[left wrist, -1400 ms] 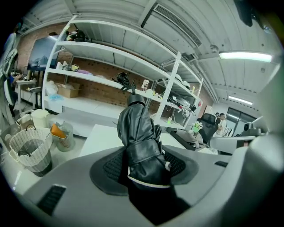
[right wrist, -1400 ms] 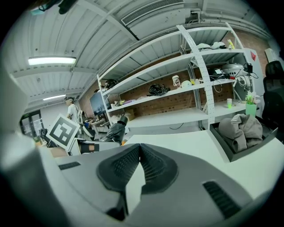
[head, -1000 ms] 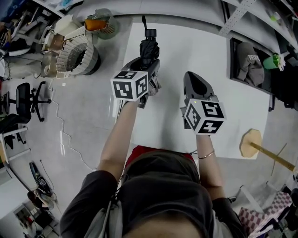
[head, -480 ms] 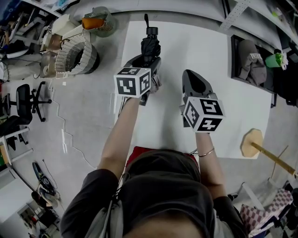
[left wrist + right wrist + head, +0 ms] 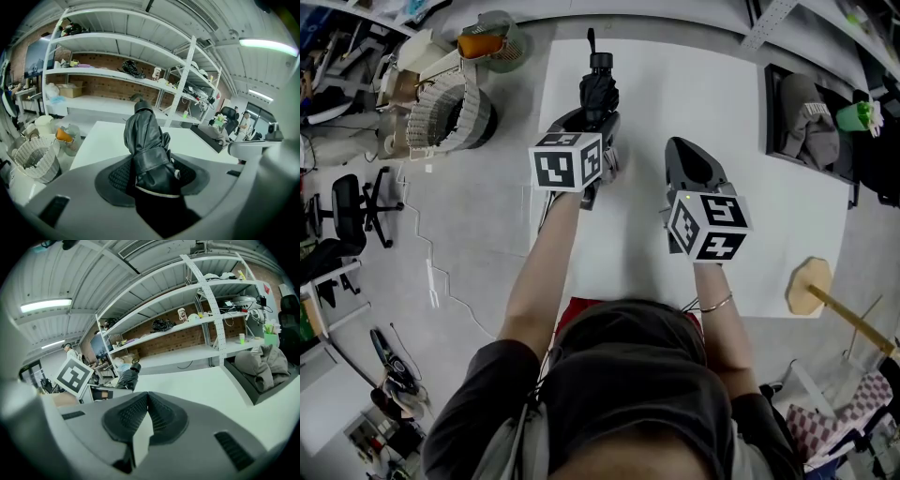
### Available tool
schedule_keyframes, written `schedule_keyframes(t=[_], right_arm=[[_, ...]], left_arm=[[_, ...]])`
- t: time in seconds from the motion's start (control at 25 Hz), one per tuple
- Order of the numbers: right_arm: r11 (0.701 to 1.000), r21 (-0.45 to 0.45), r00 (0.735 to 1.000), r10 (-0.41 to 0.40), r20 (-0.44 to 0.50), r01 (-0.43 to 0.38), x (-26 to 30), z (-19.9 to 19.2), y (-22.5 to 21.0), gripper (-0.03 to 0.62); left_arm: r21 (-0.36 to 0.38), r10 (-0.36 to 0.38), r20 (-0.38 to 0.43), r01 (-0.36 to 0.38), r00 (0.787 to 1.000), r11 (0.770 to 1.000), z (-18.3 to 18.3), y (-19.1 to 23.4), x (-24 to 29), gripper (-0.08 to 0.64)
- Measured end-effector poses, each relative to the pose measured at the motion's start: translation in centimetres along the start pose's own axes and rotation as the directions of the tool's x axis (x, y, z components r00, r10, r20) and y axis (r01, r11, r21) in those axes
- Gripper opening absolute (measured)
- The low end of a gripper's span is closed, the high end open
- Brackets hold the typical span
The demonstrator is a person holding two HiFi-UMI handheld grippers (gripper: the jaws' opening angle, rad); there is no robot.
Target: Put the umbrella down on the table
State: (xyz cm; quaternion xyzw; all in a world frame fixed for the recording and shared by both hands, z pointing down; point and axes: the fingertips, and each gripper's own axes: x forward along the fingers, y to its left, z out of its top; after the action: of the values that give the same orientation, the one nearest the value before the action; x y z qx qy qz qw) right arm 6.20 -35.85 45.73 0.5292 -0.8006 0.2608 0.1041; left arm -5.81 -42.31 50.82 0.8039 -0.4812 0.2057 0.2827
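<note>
A folded black umbrella [image 5: 598,90] sticks out ahead of my left gripper [image 5: 591,131], over the far left part of the white table [image 5: 750,225]. The left gripper view shows the jaws closed on the umbrella's [image 5: 149,150] black fabric, its handle end pointing away toward the shelves. My right gripper [image 5: 692,167] hovers over the table's middle, to the right of the left one. Its jaws meet at the tips with nothing between them [image 5: 146,416]. From the right gripper view, the umbrella [image 5: 127,377] and the left gripper's marker cube [image 5: 73,376] appear at left.
White woven baskets [image 5: 450,111] and an orange-filled bin [image 5: 487,42] stand on the floor left of the table. A dark tray with grey cloth [image 5: 806,122] lies at the table's right edge. A wooden stand [image 5: 811,289] sits near the right corner. Shelving runs behind the table.
Both grippers have sunk slightly and shifted a little forward over the table. The umbrella moved with the left gripper. Neither jaw opening changed.
</note>
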Motion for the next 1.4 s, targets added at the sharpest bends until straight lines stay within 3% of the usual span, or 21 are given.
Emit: schedule_keyframes(t=[0.52,1.4], right_arm=[[1.000,0.010,0.999,0.001,-0.038,-0.001,1.3,-0.7,-0.3,0.018],[1.000,0.014,0.998,0.003,-0.069,-0.002,2.0,-1.8,-0.3,0.018]], left_arm=[[-0.050,0.010,-0.061,-0.013,0.998,0.999,-0.4,0.9,1.6,0.222],[-0.073,0.049,-0.170,-0.062,0.984,0.995,-1.3,1.9,3.6,0.251]])
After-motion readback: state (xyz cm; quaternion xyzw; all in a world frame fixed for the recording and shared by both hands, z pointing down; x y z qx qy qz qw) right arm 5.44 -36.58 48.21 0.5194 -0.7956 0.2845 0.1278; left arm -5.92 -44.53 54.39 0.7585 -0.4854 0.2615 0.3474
